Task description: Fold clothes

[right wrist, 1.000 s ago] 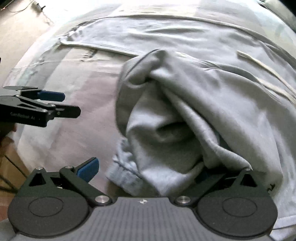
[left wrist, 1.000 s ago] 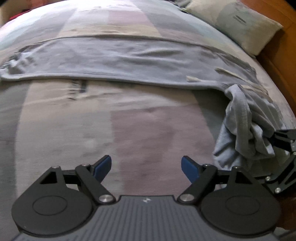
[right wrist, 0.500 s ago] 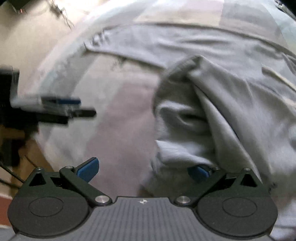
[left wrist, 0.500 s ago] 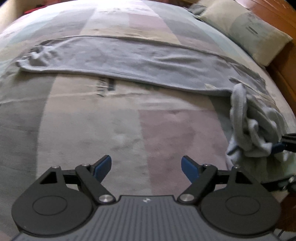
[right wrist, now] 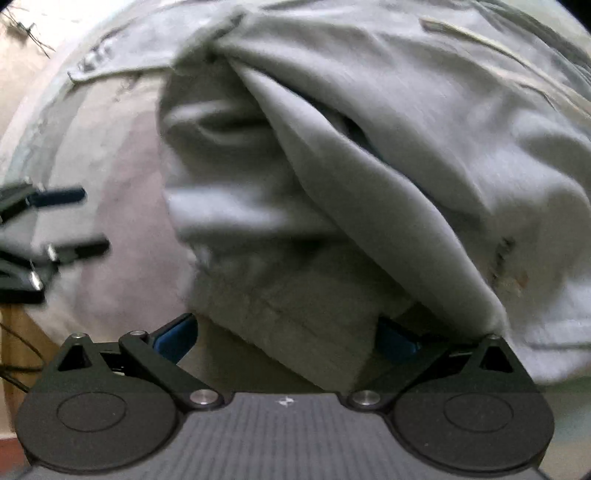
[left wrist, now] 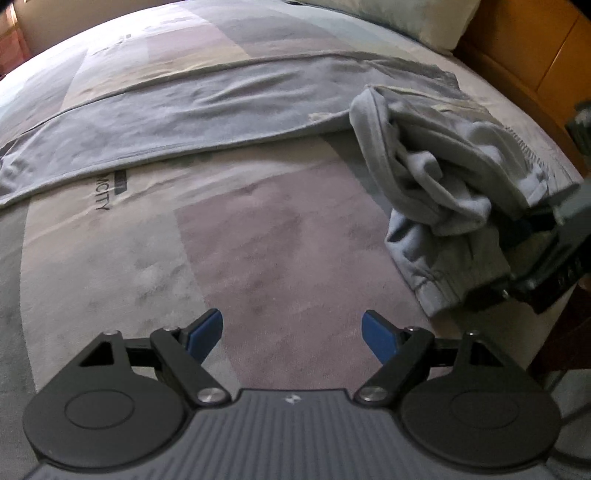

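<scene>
Pillow only in left view

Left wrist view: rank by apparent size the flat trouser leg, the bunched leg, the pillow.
1. flat trouser leg
2. bunched leg
3. pillow, though it is cropped and farthest, so its rank is unsure.

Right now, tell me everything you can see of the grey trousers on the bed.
The grey trousers look like soft jersey. One leg lies stretched flat across the patchwork bedcover. The other leg is bunched in a crumpled heap on the right, its ribbed cuff lying between the open fingers of the right gripper. The left gripper is clear of them.
</scene>
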The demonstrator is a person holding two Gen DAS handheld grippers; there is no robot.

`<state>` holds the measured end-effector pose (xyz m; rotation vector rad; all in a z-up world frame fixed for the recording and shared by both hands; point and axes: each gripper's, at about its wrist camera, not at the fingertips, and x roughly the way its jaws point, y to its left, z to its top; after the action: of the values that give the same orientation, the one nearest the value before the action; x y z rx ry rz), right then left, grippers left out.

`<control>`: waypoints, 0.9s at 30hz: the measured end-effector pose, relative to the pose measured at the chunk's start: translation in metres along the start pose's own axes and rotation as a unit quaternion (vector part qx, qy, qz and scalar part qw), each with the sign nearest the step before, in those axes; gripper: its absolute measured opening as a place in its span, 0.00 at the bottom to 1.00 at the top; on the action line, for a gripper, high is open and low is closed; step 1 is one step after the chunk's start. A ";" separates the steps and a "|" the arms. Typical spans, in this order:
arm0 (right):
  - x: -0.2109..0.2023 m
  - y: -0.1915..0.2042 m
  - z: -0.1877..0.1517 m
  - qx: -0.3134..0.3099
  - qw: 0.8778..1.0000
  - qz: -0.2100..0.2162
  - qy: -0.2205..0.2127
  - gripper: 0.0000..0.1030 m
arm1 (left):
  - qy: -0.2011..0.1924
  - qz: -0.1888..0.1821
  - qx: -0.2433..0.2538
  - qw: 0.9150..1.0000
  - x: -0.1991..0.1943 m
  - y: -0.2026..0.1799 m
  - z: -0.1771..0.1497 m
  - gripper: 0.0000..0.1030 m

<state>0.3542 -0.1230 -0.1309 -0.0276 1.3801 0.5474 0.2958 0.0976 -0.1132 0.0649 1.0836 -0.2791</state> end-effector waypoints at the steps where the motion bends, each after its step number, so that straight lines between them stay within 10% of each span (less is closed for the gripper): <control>1: 0.000 0.006 0.004 -0.006 1.000 0.014 -0.006 1.00 | 0.001 0.002 -0.001 1.000 -0.001 0.000 -0.001 0.80; 13: 0.005 0.050 0.045 -0.045 0.995 0.081 -0.046 1.00 | 0.022 0.032 -0.018 0.999 -0.011 0.019 -0.016 0.80; 27: -0.018 -0.021 -0.027 -0.074 0.996 -0.023 0.037 1.00 | -0.018 -0.056 0.132 0.990 0.011 -0.051 0.000 0.77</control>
<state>0.3361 -0.1562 -0.1259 -0.2014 1.4055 0.6135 0.2871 0.0462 -0.1186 0.2350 1.0116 -0.5224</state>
